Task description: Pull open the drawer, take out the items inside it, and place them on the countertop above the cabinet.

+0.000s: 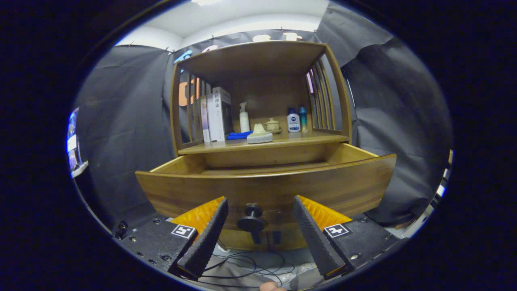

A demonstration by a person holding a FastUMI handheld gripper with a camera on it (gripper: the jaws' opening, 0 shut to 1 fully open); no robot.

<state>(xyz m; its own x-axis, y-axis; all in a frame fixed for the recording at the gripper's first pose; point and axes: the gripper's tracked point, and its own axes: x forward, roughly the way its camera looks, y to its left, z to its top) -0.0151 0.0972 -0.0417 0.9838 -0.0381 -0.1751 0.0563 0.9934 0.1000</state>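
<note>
Drawer (266, 190) stands pulled out of the wooden cabinet (258, 64), its curved front just ahead of my tongs (260, 204). I see the fingers spread wide, gripping nothing, with the dark knob (252, 218) sitting between them, untouched. Beyond the drawer, on the countertop (262, 144), stand books (216, 115), a white spray bottle (244, 118), a pale folded item (259, 134), a small lidded pot (273, 125) and two bottles (297, 119). I cannot make out anything inside the drawer from here.
</note>
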